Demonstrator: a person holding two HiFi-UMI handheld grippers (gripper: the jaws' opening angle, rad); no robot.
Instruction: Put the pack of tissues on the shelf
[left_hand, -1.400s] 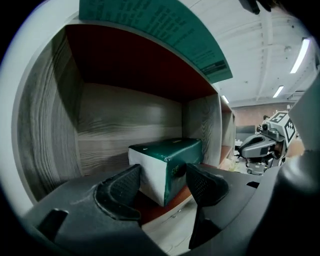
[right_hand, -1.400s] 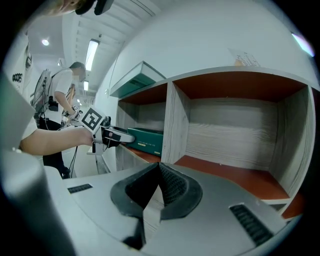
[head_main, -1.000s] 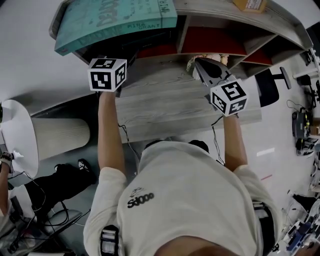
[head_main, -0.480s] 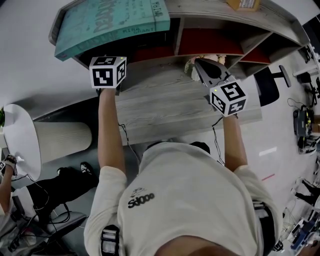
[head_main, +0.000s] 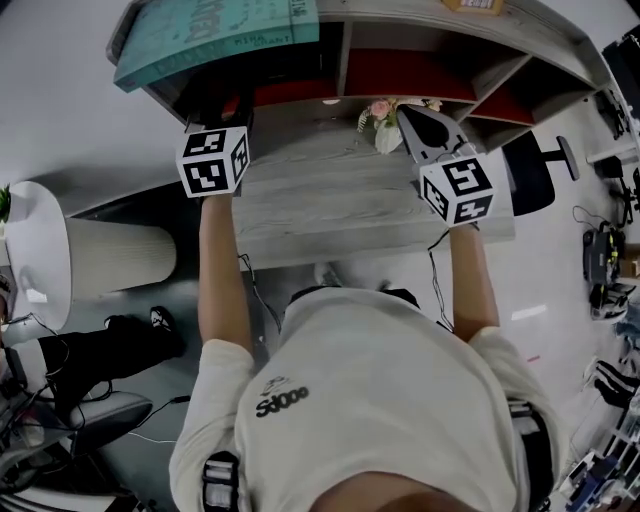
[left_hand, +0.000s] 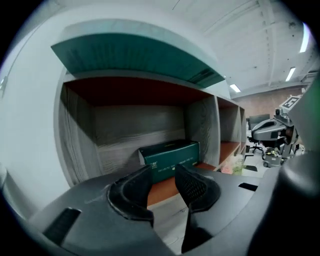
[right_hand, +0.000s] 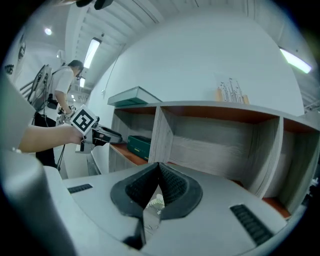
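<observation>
The pack of tissues (left_hand: 170, 157), a dark green box, stands on the reddish floor of the leftmost compartment of the shelf (left_hand: 80, 135), set toward the back and near the divider on that compartment's right side. It touches neither gripper. The left gripper (left_hand: 164, 172) sits just in front of that compartment and points at the box. Its jaws are partly apart and have just been closing, and nothing lies between them; the box shows only beyond their tips. By my judgement the placing itself is done and the step in hand is the retreat after release. The next move calls for little more than drawing the left gripper straight back from the shelf edge, low enough to stay clear of the wide teal box (head_main: 215, 30) lying on the shelf top above. The right gripper (right_hand: 159, 167) takes no part: its jaws are pressed together at the tips and hold nothing. It hangs over the desk (head_main: 330, 200) in front of the middle compartment, just beside a small bunch of flowers (head_main: 385, 110). Both forearms reach forward from the person's body, roughly parallel and well apart, and each gripper aims close to level at the shelf front.
</observation>
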